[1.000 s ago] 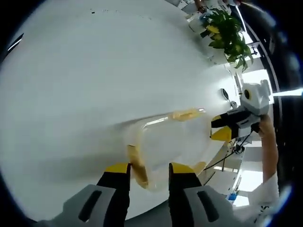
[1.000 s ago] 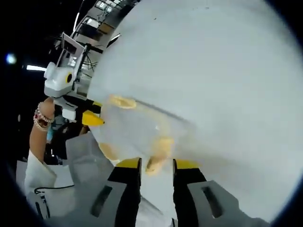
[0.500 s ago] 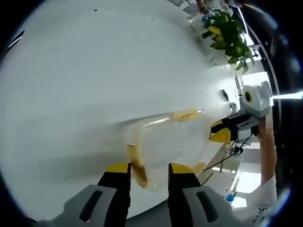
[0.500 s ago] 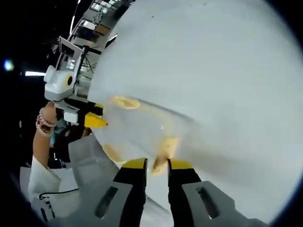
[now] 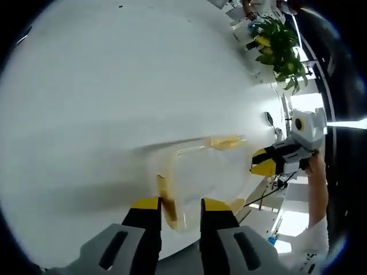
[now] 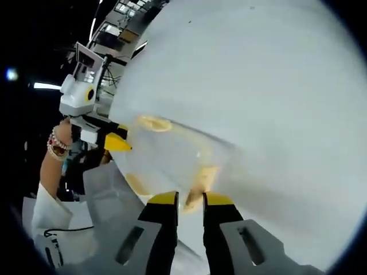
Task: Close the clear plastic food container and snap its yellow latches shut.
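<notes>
The clear plastic container (image 5: pixel 203 175) lies on the white table (image 5: pixel 114 86) with its lid on. Yellow latches show at its far side (image 5: pixel 226 140) and its near end (image 5: pixel 166 203). My left gripper (image 5: pixel 180 205) is open, and the near-end latch stands just inside its left jaw. My right gripper (image 5: pixel 264 161) comes in at the container's opposite end. In the right gripper view the container (image 6: pixel 166 157) is close, and my right gripper (image 6: pixel 190 199) is shut on a yellow latch (image 6: pixel 198 186) at its near end. The left gripper (image 6: pixel 114 140) sits at the far end.
A leafy green plant (image 5: pixel 278 46) stands beyond the table's far right edge. The table edge runs close behind the container, with cables and room clutter (image 5: pixel 281 189) past it. A person's sleeve and braceleted wrist (image 6: pixel 54 143) hold the left gripper. Bare white tabletop spreads to the left.
My right gripper's jaws have narrowed onto the yellow latch at the container's end. My left gripper's jaws have drawn slightly closer together and nearer the container. The container has not shifted.
</notes>
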Available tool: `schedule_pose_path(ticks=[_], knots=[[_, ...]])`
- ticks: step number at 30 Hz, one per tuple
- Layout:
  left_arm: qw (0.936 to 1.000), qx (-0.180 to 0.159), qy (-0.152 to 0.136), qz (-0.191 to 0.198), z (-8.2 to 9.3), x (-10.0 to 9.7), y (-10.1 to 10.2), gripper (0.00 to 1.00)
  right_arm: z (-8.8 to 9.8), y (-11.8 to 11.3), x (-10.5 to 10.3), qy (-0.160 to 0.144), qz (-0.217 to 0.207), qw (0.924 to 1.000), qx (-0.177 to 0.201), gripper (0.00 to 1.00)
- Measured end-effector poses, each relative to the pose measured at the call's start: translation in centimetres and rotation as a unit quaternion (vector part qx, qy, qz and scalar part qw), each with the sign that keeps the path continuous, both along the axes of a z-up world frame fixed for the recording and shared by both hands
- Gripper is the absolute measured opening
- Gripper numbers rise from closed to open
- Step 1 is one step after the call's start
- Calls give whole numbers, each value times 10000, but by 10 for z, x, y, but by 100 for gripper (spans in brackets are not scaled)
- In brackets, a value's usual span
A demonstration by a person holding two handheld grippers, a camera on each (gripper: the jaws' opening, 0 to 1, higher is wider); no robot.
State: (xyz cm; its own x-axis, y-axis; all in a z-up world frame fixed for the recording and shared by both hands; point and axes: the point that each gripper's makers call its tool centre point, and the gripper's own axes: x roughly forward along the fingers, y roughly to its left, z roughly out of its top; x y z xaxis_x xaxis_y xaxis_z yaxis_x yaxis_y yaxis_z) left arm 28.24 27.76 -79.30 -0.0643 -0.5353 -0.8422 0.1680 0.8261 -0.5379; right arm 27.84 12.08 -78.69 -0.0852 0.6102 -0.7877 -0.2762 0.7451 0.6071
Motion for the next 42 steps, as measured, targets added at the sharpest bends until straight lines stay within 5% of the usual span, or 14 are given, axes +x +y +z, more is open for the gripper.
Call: schedule_pose_path(ticks=[4, 5, 18, 21, 25, 28, 30, 33, 35, 37, 39, 41, 42], knots=[[10000, 3, -19, 46, -1, 0, 2, 18, -1, 2, 0, 15, 36, 10000, 10, 10], [10000, 4, -30, 66, -1, 0, 3, 18, 2, 2, -8, 248, -42, 9997, -29, 10], [9991, -165, -384, 43, 3, 6, -4, 19, 7, 7, 2, -82, 310, 9995, -39, 12], [9984, -205, -535, 3, 4, 7, -6, 20, 9, 7, 0, -308, 501, 9982, -78, 12], [9938, -240, -1083, -112, 6, 13, -7, 22, 11, 7, 5, -943, 986, 9904, -211, 14], [9776, 76, -2071, -352, 16, 31, 7, 33, 15, 6, 3, -996, 1030, 9893, -261, 12], [9731, -98, -2282, -303, 29, 35, 7, 39, 14, -2, 9, -1244, 1153, 9842, -514, 6], [9469, -314, -3171, -442, 56, 52, 5, 42, 18, -4, 12, -1292, 1300, 9818, -487, 2], [9309, -291, -3576, -681, 66, 54, 2, 35, 25, -1, 14, -1539, 1661, 9733, -374, 2], [9084, -234, -4004, -1180, 71, 50, -6, 19, 31, 4, 17, -1771, 1882, 9655, -327, 0], [9008, -281, -4122, -1338, 69, 44, -17, 2, 37, 16, 21, -2250, 2298, 9467, -183, 0], [8978, -365, -4147, -1435, 67, 38, -27, 0, 37, 25, 22, -2403, 2440, 9393, -219, 0], [8953, -432, -4152, -1555, 65, 33, -34, 0, 38, 33, 23, -2615, 2651, 9280, -125, 0]])
